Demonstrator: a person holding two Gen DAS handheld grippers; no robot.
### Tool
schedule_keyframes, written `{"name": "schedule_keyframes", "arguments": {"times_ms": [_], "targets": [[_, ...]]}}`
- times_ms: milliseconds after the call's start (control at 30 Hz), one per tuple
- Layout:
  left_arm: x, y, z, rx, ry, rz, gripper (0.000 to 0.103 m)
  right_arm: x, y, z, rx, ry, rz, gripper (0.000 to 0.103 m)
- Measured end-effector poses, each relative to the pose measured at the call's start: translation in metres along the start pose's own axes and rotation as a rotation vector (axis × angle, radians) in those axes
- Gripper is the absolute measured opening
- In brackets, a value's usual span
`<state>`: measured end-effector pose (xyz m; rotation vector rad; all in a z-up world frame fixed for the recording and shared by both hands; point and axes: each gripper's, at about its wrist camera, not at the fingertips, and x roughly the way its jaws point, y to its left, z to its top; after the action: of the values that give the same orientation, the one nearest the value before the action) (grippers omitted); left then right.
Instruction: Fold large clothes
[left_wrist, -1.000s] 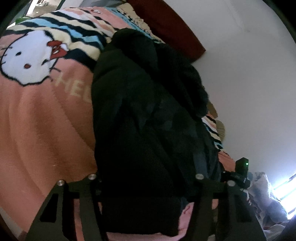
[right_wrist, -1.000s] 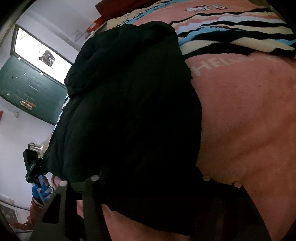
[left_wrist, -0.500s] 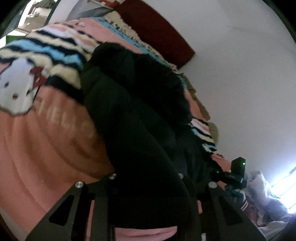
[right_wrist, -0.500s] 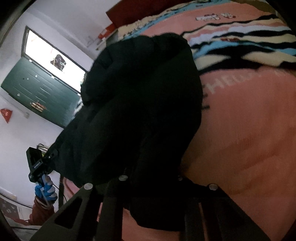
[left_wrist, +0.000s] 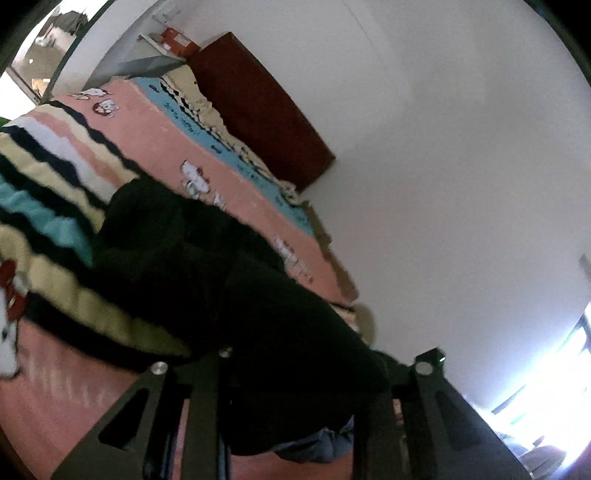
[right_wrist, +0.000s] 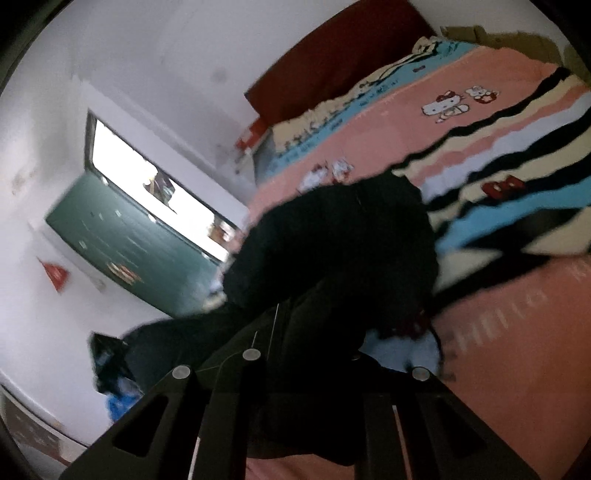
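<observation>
Both grippers, left and right, with angular black fingers, clamp the soft, thick black garment; its bunched bulk drapes over the plush pink striped cartoon blanket.

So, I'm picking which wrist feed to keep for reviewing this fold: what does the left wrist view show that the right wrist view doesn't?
Only the left wrist view shows the bright opening low on the right and the shelf past the bed's far end. Only the right wrist view shows the green door, the window above it and a red tag on the wall. Both share the black garment pinched in each view's own gripper, the striped cartoon blanket and the dark red headboard.
</observation>
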<state>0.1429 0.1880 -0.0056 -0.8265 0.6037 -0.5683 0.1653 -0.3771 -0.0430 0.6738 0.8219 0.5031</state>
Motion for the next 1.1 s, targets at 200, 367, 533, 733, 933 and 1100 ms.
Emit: {"name": "schedule_keyframes", "arguments": {"times_ms": [200, 367, 533, 733, 933, 1100], "targets": [[0.049, -0.011, 0.071, 0.019, -0.026, 0.084, 0.022, 0.024, -0.008, 0.067, 0.126, -0.038, 0.046, 0.012], [0.101, -0.002, 0.122, 0.031, -0.036, 0.211, 0.023, 0.065, -0.019, 0.117, 0.225, -0.085, -0.034, 0.015], [0.159, 0.026, 0.158, 0.044, -0.009, 0.312, 0.026, 0.113, -0.036, 0.153, 0.263, -0.090, -0.106, 0.016], [0.227, 0.083, 0.183, 0.007, 0.037, 0.395, 0.030, 0.182, -0.064, 0.190, 0.279, -0.060, -0.190, 0.017], [0.283, 0.154, 0.183, -0.046, 0.085, 0.434, 0.033, 0.243, -0.098, 0.203, 0.333, -0.025, -0.215, 0.018], [0.303, 0.178, 0.181, -0.073, 0.094, 0.414, 0.035, 0.274, -0.116, 0.203, 0.363, -0.016, -0.193, 0.020]]}}
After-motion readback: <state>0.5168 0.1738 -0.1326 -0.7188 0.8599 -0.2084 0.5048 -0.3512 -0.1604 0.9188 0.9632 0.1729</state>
